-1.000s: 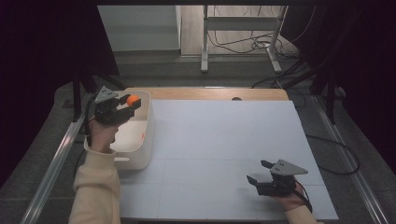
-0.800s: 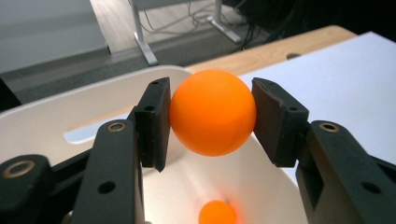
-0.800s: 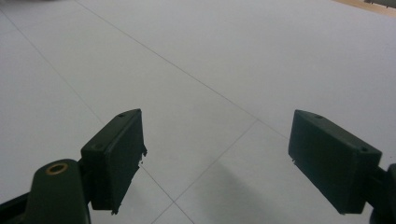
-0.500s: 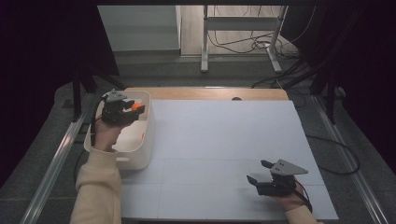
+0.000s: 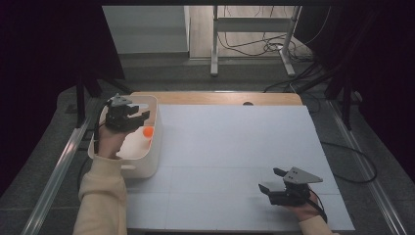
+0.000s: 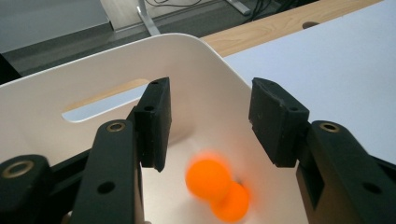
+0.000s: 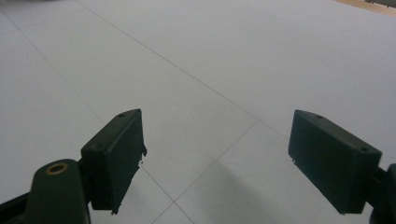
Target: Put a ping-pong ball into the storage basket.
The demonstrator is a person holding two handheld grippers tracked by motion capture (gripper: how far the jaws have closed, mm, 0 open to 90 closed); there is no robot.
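Orange balls [image 6: 208, 179] lie at the bottom of the white tub [image 5: 147, 161], close to its inner wall on the side that faces the middle of the bench [image 5: 235, 147]. In the left claw view they look like two balls that touch each other, but they are blurred, so I cannot be fully sure it is two; in the high view I see one small orange spot [image 5: 148, 131] inside the tub. The left claw [image 5: 139, 111] hangs just above the tub, over its far part, and points down into it. Its jaws stand apart and there is nothing between them; the balls are below the jaws, not touching the pads. The right claw [image 5: 269, 179] rests low on the bench, well apart from the tub, near the bench corner that lies opposite to it. Its jaws are also wide apart and hold nothing; under them is the bare white sheet with thin lines. I judge that the work of putting balls into the tub is done or almost done: no other ball is visible on the bench outside the tub. What is left, I think, is to lift the left claw away from the tub.
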